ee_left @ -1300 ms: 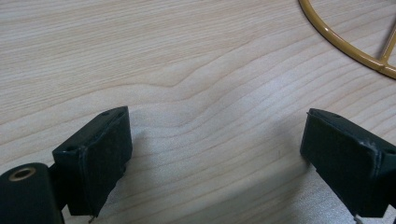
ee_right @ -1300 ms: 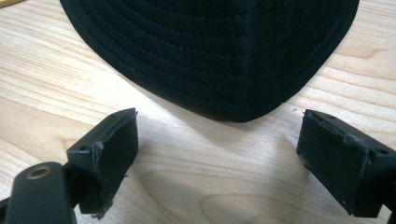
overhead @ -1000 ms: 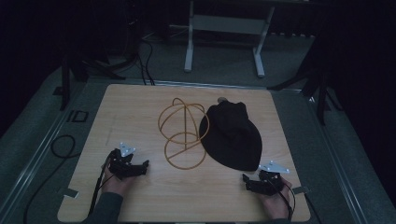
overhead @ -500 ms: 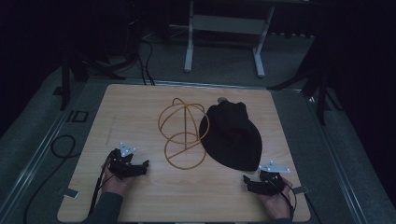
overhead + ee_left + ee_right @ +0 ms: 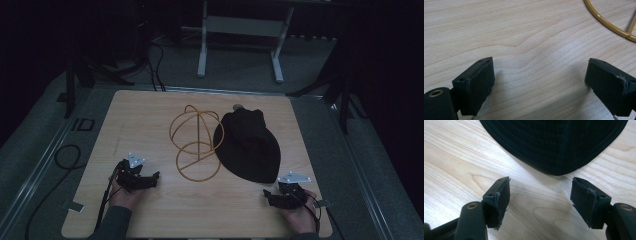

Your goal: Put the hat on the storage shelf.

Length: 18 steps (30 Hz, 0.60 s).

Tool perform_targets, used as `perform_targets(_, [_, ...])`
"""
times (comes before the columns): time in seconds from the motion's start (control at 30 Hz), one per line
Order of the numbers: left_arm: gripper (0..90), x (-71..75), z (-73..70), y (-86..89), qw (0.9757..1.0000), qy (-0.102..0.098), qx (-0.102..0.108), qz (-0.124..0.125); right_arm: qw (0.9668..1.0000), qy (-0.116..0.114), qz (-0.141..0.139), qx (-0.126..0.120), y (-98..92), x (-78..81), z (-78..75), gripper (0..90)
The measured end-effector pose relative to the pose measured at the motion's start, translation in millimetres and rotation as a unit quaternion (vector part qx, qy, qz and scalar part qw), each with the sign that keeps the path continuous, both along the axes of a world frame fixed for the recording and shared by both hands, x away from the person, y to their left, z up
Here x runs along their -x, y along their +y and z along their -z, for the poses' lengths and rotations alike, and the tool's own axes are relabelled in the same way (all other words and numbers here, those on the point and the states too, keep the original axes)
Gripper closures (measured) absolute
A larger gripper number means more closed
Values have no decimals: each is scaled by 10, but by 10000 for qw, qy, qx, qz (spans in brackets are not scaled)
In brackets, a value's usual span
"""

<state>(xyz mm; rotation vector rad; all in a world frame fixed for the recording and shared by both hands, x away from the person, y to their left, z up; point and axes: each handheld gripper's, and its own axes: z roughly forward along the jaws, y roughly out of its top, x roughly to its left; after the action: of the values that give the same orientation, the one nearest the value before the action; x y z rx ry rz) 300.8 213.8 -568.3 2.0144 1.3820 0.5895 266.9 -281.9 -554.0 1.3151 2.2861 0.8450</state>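
Note:
A black cap point(image 5: 248, 145) lies on the wooden table point(image 5: 150, 115), its brim pointing toward the near right. Left of it stands a gold wire hat stand point(image 5: 196, 142), touching the cap's side. My left gripper point(image 5: 152, 176) rests on the table at the near left, open, with bare wood between its jaws point(image 5: 539, 82); an arc of the gold wire hat stand point(image 5: 610, 23) shows ahead. My right gripper point(image 5: 267, 194) sits at the near right, open and holding nothing point(image 5: 540, 196), just short of the black cap's brim point(image 5: 554, 145).
The table is ringed by grey floor mat point(image 5: 40, 150). A black cable point(image 5: 67, 157) loops on the mat at the left. A white metal frame point(image 5: 240, 30) stands beyond the far edge.

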Motion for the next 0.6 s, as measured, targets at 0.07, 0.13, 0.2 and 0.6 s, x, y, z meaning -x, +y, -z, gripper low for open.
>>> perform_targets(0.07, [94, 0, 0, 0, 10000, 0, 1, 0, 10000, 2, -68, 63, 8, -10, -51, 318])
perform_targets(0.13, [94, 0, 0, 0, 10000, 0, 0, 0, 9999, 11, -86, 87, 15, -14, -66, 319])
perform_targets(0.2, [94, 0, 0, 0, 10000, 1, -3, 2, 9998, 25, -151, 158, 26, -27, -92, 319])
perform_targets(0.6, [94, 0, 0, 0, 10000, 0, -2, 1, 9980, 179, -431, 435, 83, -91, -259, 342])
